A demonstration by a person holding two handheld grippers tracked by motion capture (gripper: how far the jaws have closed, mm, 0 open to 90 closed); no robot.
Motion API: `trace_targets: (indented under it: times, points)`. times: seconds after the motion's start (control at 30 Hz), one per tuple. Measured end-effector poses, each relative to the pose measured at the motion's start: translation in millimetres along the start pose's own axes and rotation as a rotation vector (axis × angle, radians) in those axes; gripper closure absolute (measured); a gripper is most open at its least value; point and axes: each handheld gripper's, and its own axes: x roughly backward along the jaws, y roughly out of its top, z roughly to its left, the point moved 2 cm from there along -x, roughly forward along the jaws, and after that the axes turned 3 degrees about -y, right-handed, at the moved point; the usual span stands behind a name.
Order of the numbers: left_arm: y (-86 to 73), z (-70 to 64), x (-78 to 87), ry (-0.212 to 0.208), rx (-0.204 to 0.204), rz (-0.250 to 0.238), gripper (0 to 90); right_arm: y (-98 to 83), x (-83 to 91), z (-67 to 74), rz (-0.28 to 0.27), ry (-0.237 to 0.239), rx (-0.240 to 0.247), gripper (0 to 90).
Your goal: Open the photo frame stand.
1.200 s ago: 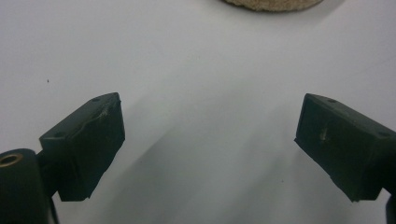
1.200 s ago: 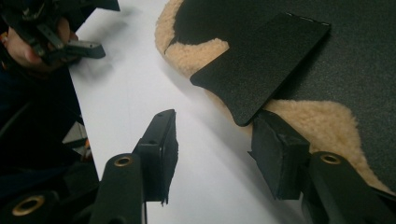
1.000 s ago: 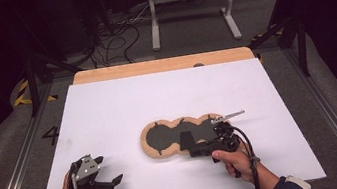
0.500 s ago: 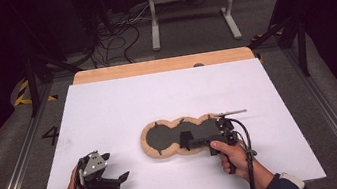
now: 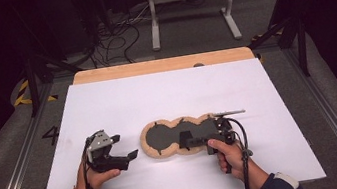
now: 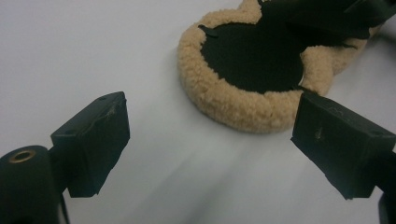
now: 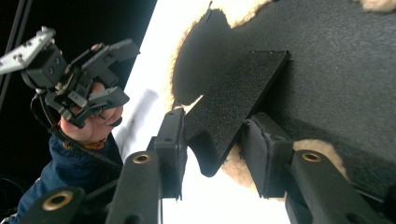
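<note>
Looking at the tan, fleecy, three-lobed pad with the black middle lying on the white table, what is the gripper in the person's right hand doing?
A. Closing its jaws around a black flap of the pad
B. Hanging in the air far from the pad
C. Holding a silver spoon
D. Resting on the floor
A: in the right gripper view, the right gripper has a black flap of the tan fleecy pad between its jaws, which have just been closing.

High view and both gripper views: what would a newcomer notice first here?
First, the tan fleece pad with a black centre, lying near the front of the white table. The right tongs are closed on a black flap at its edge. The left tongs stand open beside it, apart from the fleece.
</note>
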Motion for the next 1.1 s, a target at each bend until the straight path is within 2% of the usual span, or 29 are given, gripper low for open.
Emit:
trace_targets:
  times: [0.07, 0.13, 0.23, 0.37, 0.5, 0.57, 0.6, 0.7, 0.77, 1.0, 1.1]
  points:
    - [4.9, 1.3, -9.8, -0.012, 0.02, 0.008, 11.9, 2.0, -0.7, -0.3, 0.011, 0.002, 0.002, 60.1]
    - [8.6, 3.2, -19.6, -0.057, 0.043, 0.03, 12.0, 2.8, -1.4, -0.3, 0.012, 0.004, 0.002, 60.0]
    - [13.3, 1.9, -32.7, -0.073, 0.084, 0.053, 12.3, 3.2, -1.6, -0.1, 0.017, 0.002, 0.009, 59.8]
    - [14.9, 1.8, -45.8, -0.069, 0.09, 0.087, 12.5, 3.5, -1.9, 0.5, 0.019, -0.001, 0.022, 59.8]
    - [13.1, 2.4, -53.7, -0.099, 0.103, 0.109, 14.7, 4.2, -2.0, 0.0, 0.026, 0.004, 0.029, 59.9]
    - [11.9, 2.4, -56.0, -0.142, 0.117, 0.107, 16.6, 4.3, -2.3, -0.4, 0.027, 0.009, 0.032, 60.0]
    - [11.9, 2.0, -56.6, -0.149, 0.12, 0.1, 17.7, 4.1, -2.4, -0.4, 0.025, 0.008, 0.035, 60.1]
    - [10.5, 3.1, -55.1, -0.155, 0.141, 0.094, 20.8, 3.5, -2.5, -0.7, 0.019, 0.012, 0.053, 60.1]
    - [9.9, 4.1, -54.3, -0.158, 0.147, 0.091, 22.7, 2.6, -2.7, -1.0, 0.013, 0.021, 0.085, 60.2]
    - [9.6, 4.6, -55.7, -0.16, 0.15, 0.089, 20.9, 2.5, -3.2, 0.2, 0.016, 0.02, 0.137, 60.0]
    - [9.6, 4.3, -55.4, -0.159, 0.15, 0.088, 21.2, 4.0, -4.2, -2.0, 0.021, 0.042, 0.11, 58.1]
